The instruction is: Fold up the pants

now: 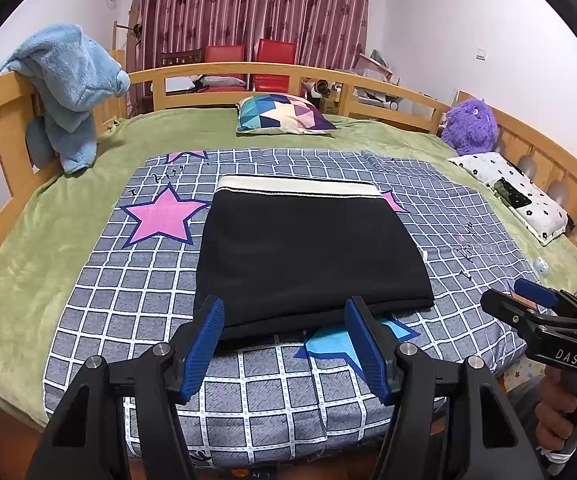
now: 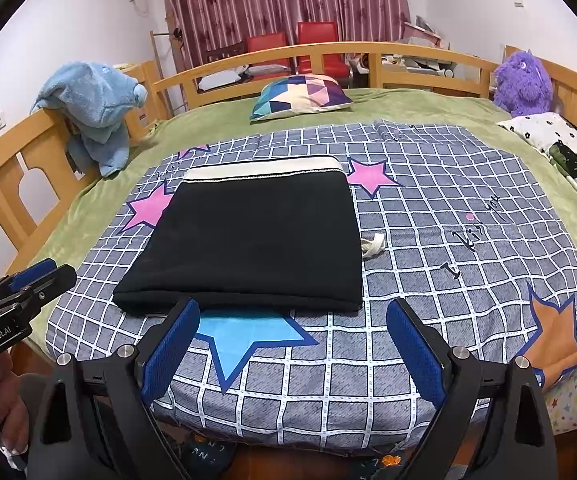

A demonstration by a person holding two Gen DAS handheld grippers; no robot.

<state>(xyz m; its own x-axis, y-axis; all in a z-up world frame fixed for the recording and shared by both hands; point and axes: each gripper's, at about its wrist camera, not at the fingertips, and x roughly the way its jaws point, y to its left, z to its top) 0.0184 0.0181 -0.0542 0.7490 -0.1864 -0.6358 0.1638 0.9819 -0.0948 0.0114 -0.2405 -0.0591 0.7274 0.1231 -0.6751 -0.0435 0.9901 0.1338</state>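
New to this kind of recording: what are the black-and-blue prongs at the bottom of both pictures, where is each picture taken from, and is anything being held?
There is no robot here. A person holds a handheld two-finger tool in each hand, with a wide-angle camera on each looking forward along its fingers. One picture comes from the left gripper, the other from the right gripper; each also shows the other tool at its edge. Both stand open and hold nothing. On the checked star quilt lie the black pants, folded into a neat rectangle with the pale waistband at the far end. A small white scrap lies beside them. The left tool's fingers reach over the pants' near edge.
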